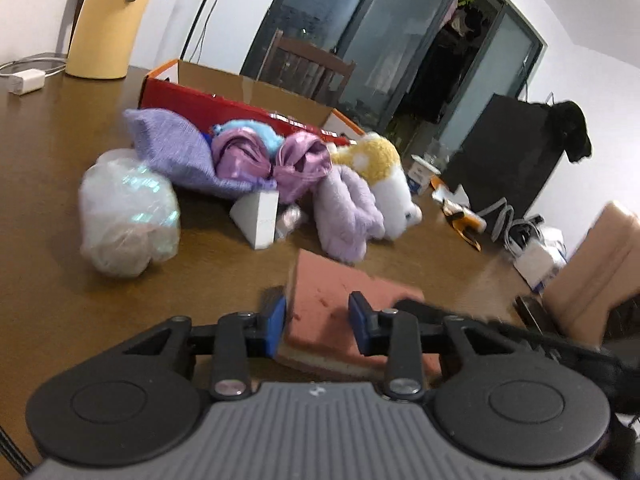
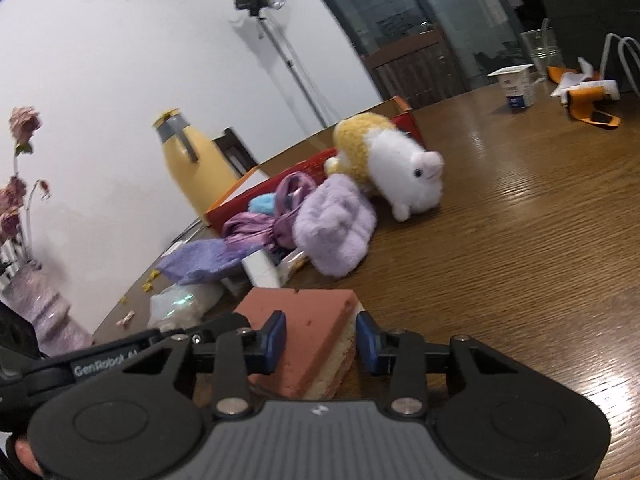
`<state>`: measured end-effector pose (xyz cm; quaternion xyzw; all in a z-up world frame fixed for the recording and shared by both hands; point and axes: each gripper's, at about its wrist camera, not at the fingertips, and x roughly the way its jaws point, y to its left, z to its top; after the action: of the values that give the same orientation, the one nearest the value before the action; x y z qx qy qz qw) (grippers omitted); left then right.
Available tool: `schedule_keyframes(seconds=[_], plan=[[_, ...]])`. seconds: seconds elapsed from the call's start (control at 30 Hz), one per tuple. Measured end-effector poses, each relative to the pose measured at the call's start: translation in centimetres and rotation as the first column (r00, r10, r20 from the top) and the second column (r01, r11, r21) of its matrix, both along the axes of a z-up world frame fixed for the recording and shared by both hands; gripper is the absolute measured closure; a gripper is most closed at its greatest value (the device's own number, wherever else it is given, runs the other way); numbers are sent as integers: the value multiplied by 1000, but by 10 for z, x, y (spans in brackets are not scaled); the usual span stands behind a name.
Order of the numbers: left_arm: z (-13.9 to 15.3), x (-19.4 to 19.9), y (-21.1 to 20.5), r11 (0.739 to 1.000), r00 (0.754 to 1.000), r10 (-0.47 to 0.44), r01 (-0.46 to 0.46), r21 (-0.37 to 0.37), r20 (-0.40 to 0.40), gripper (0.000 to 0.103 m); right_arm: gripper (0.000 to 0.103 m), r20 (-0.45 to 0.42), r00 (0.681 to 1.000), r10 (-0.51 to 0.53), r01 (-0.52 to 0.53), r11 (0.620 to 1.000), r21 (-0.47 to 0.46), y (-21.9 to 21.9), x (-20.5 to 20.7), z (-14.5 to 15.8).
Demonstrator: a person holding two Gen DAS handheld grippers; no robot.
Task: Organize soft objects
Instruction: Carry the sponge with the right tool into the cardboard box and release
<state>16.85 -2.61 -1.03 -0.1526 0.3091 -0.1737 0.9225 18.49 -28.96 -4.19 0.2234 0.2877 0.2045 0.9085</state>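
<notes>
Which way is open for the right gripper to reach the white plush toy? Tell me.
Probably none yet: the right gripper has its jaws around the pink sponge. Beyond it, bare table leads to the white plush toy.

Left gripper (image 1: 317, 322), right gripper (image 2: 321, 342): fingers parted.

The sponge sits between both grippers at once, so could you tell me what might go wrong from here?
1. Both the left gripper and the right gripper straddle the sponge; pulling apart could tear or drop it.
2. The red box lies behind the plush pile; carrying the sponge over could knock the plush sheep.
3. The left view is blurred, suggesting fast motion.
</notes>
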Motion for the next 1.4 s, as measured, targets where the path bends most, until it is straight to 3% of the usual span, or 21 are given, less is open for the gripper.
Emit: schedule_keyframes(seconds=[0.17, 0.33, 0.57, 0.63, 0.7, 0.77, 0.9, 0.97, 1.07, 1.17, 1.27, 1.33, 1.4], plan=[[6, -30, 12, 999, 999, 38, -38, 12, 4, 66, 64, 37, 996, 76, -76, 997, -7, 15, -8, 6], [9, -28, 21, 997, 997, 83, -83, -8, -2, 64, 58, 44, 997, 70, -69, 997, -26, 19, -14, 8], [7, -22, 22, 997, 997, 75, -75, -21, -12, 63, 58, 34, 998, 62, -61, 998, -24, 13, -24, 11], [4, -20, 23, 997, 998, 62, -63, -34, -21, 64, 61, 14, 997, 80, -80, 996, -25, 16, -22, 8], [2, -17, 25, 997, 998, 49, -50, -54, -26, 69, 71, -1, 996, 93, -93, 996, -14, 18, -18, 4], [6, -13, 25, 997, 998, 51, -52, -49, -26, 69, 73, -13, 996, 92, -92, 996, 12, 17, -13, 4], [40, 4, 21, 999, 997, 39, -38, -10, 72, 69, 74, 36, 996, 86, -87, 995, 38, 17, 9, 32], [67, 29, 25, 999, 992, 48, -47, -10, 117, 70, 74, 81, 992, 101, -104, 994, 36, 20, 34, 54], [103, 94, 37, 997, 988, 71, -71, -8, 139, 69, 74, 120, 983, 140, -143, 990, 15, 33, 101, 96], [122, 177, 54, 993, 988, 113, -109, -39, 106, 69, 74, 121, 978, 167, -165, 986, -28, 52, 183, 120], [118, 264, 69, 989, 989, 144, -143, -27, 44, 68, 74, 49, 984, 174, -172, 984, -47, 76, 277, 124], [105, 314, 83, 981, 981, 188, -190, -46, -52, 69, 74, -31, 984, 174, -175, 984, -17, 89, 334, 112], [87, 359, 87, 973, 967, 229, -231, -8, -109, 69, 73, -122, 977, 172, -174, 985, -1, 101, 384, 93]])
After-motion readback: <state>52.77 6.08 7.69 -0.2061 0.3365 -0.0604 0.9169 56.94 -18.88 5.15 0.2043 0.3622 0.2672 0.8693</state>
